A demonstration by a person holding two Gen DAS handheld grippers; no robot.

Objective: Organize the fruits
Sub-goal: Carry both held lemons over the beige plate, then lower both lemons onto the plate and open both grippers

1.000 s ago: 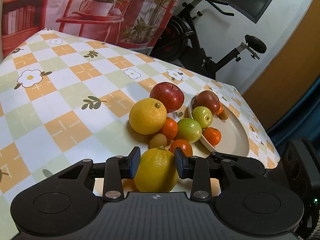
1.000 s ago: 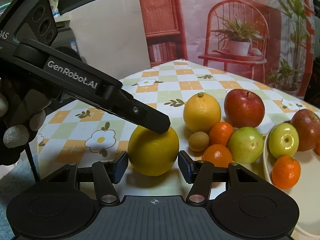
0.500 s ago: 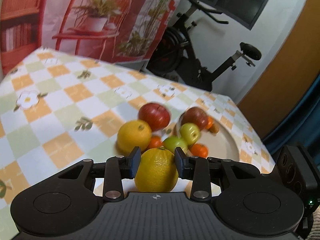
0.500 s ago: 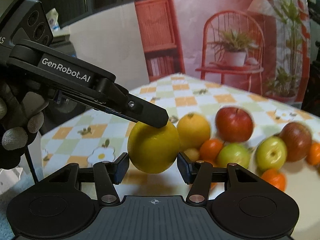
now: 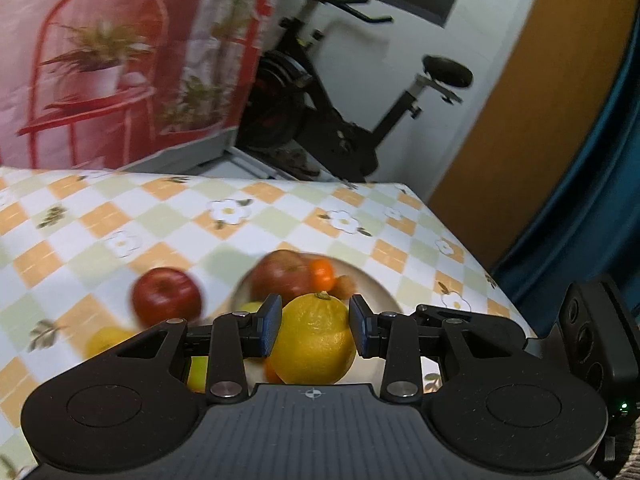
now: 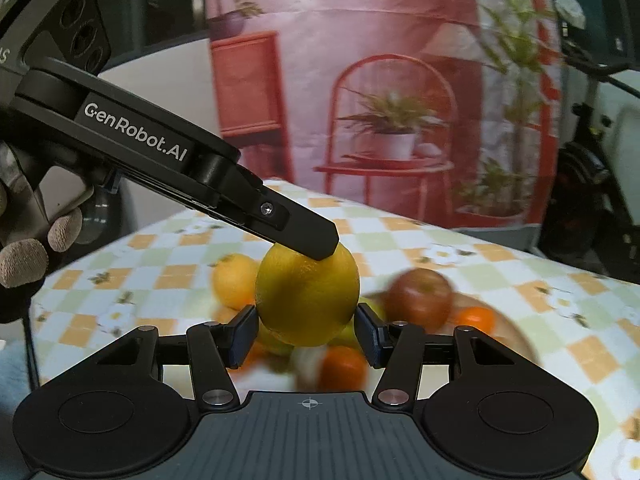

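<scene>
1. The left gripper (image 5: 313, 330) was matte black, with blue pads (image 5: 270, 322) on its fingertips, silver pivot screws and a ribbed deck marked with a small crosshair.
2. The right gripper (image 6: 306, 336) matched it: black linkage arms, round embossed discs, silver screws.
3. White "GenRobot.AI" lettering ran along the left gripper's side.
4. A knit glove (image 6: 24, 256), grey at the fingertips, covered the person's hand.
</scene>
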